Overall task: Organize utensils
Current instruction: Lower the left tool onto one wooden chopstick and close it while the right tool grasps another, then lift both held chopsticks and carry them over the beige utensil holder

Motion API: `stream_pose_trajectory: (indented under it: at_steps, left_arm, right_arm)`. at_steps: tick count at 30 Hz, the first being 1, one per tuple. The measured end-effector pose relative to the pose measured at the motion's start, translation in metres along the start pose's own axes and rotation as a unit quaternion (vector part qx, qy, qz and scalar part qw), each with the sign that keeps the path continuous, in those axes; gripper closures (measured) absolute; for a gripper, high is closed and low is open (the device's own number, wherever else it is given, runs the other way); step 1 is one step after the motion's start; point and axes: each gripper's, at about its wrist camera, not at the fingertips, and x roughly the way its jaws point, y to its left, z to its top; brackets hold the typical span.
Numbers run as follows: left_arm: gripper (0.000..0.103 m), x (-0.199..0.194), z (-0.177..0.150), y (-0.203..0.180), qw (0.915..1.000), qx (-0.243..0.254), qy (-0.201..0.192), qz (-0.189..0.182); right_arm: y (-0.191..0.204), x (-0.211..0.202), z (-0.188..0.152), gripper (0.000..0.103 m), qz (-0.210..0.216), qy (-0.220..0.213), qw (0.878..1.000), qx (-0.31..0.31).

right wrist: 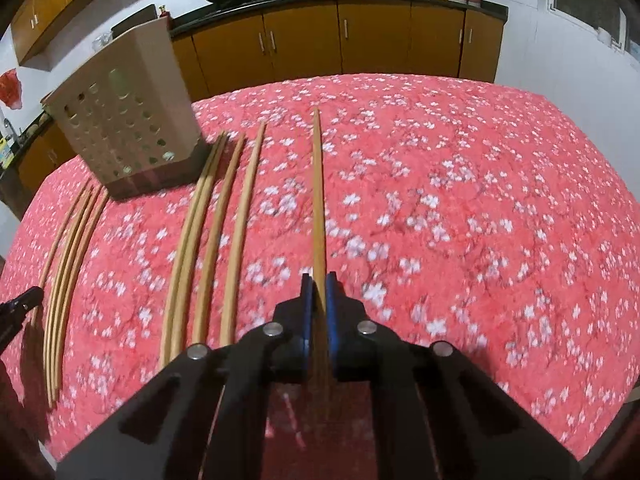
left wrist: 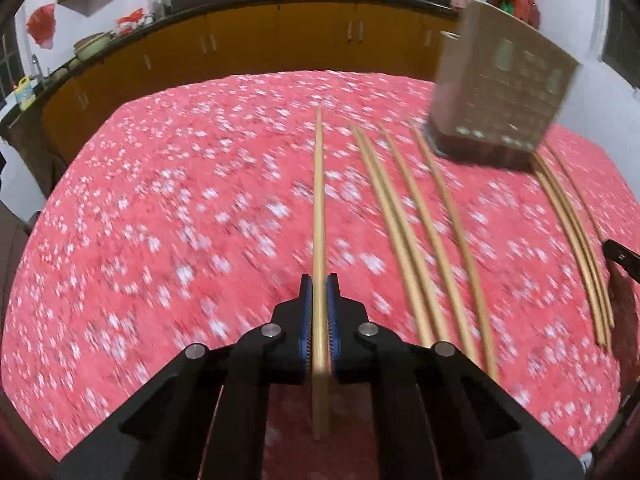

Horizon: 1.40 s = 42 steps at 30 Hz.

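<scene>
My left gripper (left wrist: pixel 319 280) is shut on a wooden chopstick (left wrist: pixel 319 200) that points forward above the table. My right gripper (right wrist: pixel 319 278) is shut on another wooden chopstick (right wrist: pixel 318 192), also pointing forward. Several more chopsticks (left wrist: pixel 424 216) lie in rows on the red floral tablecloth, right of the left gripper; they also show in the right wrist view (right wrist: pixel 216 232), left of the right gripper. A beige perforated utensil holder (left wrist: pixel 496 92) stands upright at the far right; it also shows in the right wrist view (right wrist: pixel 128 116) at the far left.
The round table has a red floral cloth (left wrist: pixel 180 220). More chopsticks (right wrist: pixel 68 272) lie in front of the holder. Orange kitchen cabinets (right wrist: pixel 340 40) with a dark counter and woks stand behind the table. The other gripper's tip (right wrist: pixel 20 304) shows at the left edge.
</scene>
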Motion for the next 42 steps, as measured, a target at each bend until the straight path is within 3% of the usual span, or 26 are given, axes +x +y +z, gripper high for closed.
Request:
stream_pose_trajectory:
  at_steps: [11, 24, 29, 32, 42]
  left_arm:
    - [0.094, 0.012, 0.010, 0.027, 0.9990, -0.034, -0.021, -0.021]
    - [0.094, -0.005, -0.010, 0.021, 0.9998, -0.002, -0.020, 0.002]
    - [0.095, -0.005, -0.009, 0.022, 0.9998, -0.012, -0.014, -0.008]
    - [0.095, -0.008, -0.005, 0.029, 0.9997, -0.017, -0.015, -0.010]
    - [0.095, -0.072, 0.030, 0.045, 0.9936, -0.040, -0.103, -0.024]
  right_arm:
    - [-0.012, 0.012, 0.011, 0.095, 0.011, -0.025, 0.999, 0.019]
    - [-0.008, 0.001, 0.005, 0.095, -0.001, -0.023, 1.000, 0.001]
    - [-0.012, -0.003, 0.008, 0.095, 0.014, -0.018, 1.000, 0.015]
    - [-0.013, -0.019, 0.013, 0.095, 0.018, -0.037, 0.999, 0.013]
    - [-0.017, -0.083, 0.045, 0.095, 0.036, -0.124, 0.991, 0.021]
